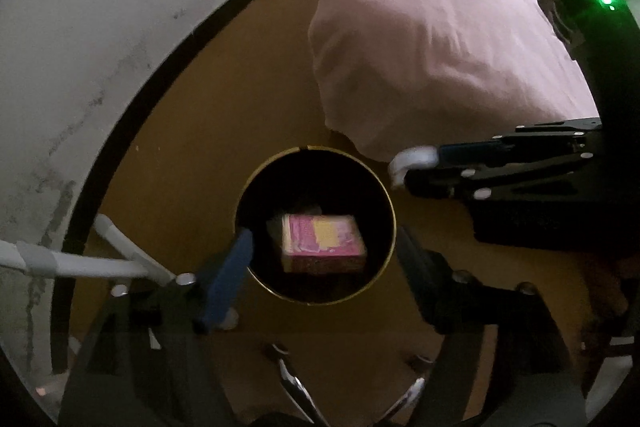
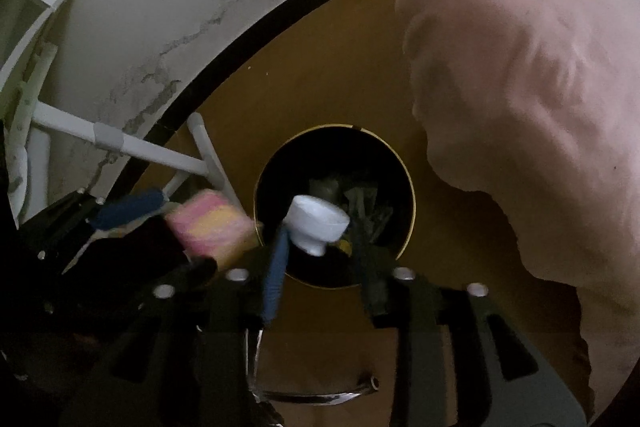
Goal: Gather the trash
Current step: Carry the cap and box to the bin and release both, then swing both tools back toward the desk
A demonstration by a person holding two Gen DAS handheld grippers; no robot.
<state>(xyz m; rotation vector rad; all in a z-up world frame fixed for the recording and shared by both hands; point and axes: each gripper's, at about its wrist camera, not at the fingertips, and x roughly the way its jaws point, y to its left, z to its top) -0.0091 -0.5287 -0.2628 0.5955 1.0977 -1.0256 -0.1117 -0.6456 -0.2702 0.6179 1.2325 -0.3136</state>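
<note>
A round black bin with a gold rim (image 1: 386, 195) stands on the brown floor. In the left wrist view a pink and yellow box (image 1: 322, 242) lies inside it, below my open left gripper (image 1: 320, 247), which hangs over the opening. In the right wrist view the same box (image 2: 210, 225) appears blurred at the bin's left rim (image 2: 412, 207), beside the left gripper's blue finger (image 2: 128, 211). My right gripper (image 2: 320, 231) is shut on a small white cup (image 2: 316, 221) over the bin; it also shows in the left wrist view (image 1: 412, 161).
A pink duvet (image 1: 432, 39) hangs over the bed edge right of the bin. A white metal rack frame (image 2: 132, 147) stands at the left by the stained white wall (image 1: 100, 27) and dark skirting. Dark crumpled trash (image 2: 360, 199) lies in the bin.
</note>
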